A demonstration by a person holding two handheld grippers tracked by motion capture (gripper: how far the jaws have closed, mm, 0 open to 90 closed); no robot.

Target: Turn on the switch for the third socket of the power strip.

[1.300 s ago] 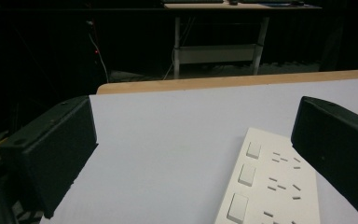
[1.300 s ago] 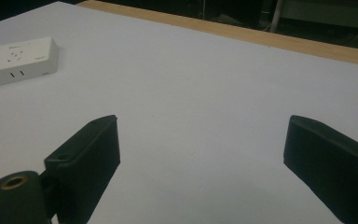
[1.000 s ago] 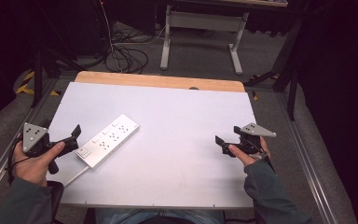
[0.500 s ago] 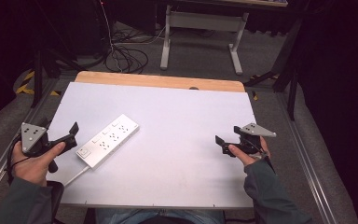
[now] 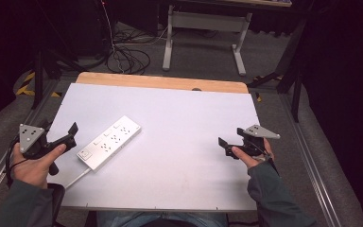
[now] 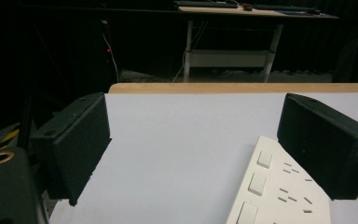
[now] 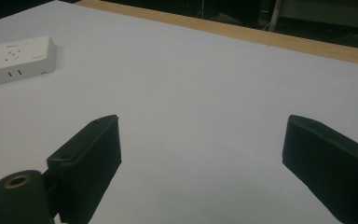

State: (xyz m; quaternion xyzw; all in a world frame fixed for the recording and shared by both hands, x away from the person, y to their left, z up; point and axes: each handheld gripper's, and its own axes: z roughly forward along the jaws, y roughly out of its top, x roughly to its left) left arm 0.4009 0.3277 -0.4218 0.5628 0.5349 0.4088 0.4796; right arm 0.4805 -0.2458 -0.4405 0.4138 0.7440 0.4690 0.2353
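Observation:
A white power strip [image 5: 108, 142] lies slantwise on the left half of the white table top [image 5: 184, 118], its cable [image 5: 73, 178] running toward the near edge. My left gripper [image 5: 62, 132] hovers just left of the strip; its jaws have just been closing a little but still stand wide, with nothing between them. In the left gripper view the strip [image 6: 279, 191] lies at the lower right, beside the open left gripper [image 6: 193, 144]. My right gripper [image 5: 229, 142] rests open at the table's right side, far from the strip [image 7: 14, 58]; bare table shows between the jaws of the right gripper [image 7: 200, 158].
A wooden strip [image 5: 160, 82] borders the table's far edge. Beyond it stand a metal desk frame [image 5: 203, 28] and loose cables [image 5: 123, 52] on the floor. Metal rails [image 5: 312, 165] run along both sides of the table.

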